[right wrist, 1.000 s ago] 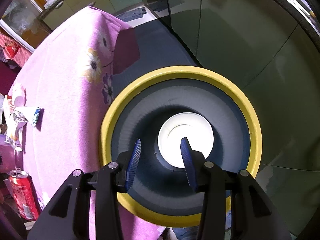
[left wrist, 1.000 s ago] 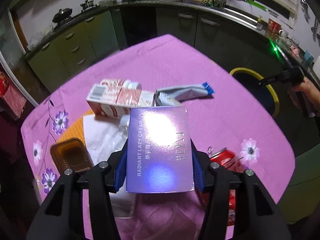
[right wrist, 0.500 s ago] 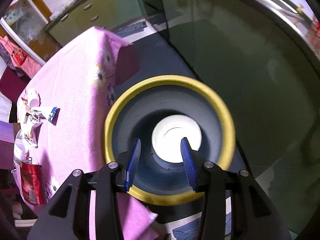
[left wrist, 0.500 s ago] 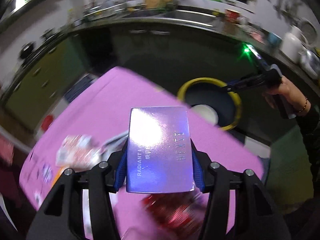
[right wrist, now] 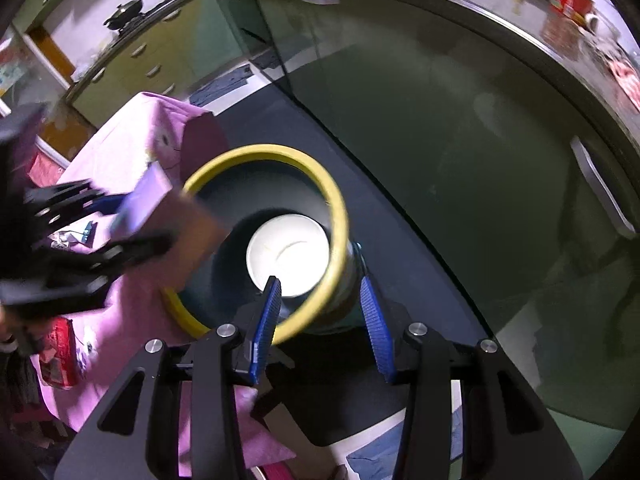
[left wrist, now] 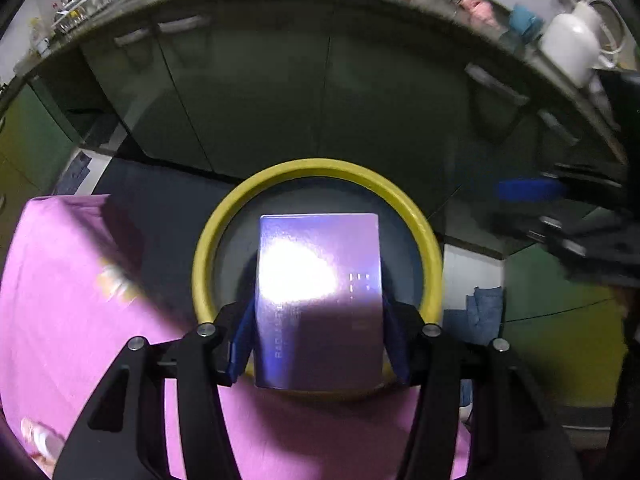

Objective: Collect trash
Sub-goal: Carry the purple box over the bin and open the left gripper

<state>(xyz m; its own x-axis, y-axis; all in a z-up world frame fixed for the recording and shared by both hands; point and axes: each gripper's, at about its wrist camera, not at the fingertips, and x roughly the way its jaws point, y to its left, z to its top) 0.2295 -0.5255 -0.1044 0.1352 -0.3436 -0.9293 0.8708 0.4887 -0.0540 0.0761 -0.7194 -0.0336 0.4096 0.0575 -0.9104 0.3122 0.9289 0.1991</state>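
While the left gripper (left wrist: 318,332) pinches a glossy purple cardboard box (left wrist: 318,300) over the yellow-rimmed dark bin (left wrist: 428,248), one white paper plate (right wrist: 288,256) already lies inside, so the box looks about ready to drop. The right gripper (right wrist: 320,316) hangs half-open and empty beside the bin; a red can (right wrist: 60,356) and blurred scraps wait on the pink tablecloth (left wrist: 60,300), most of it cut off.

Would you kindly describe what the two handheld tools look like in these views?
Both the left tool and the right tool share one design: matte black angular frames with triangular cut-outs, round silver bolt heads at the pivots, and blue ribbed pads on the two fingers. No cables or markings show.
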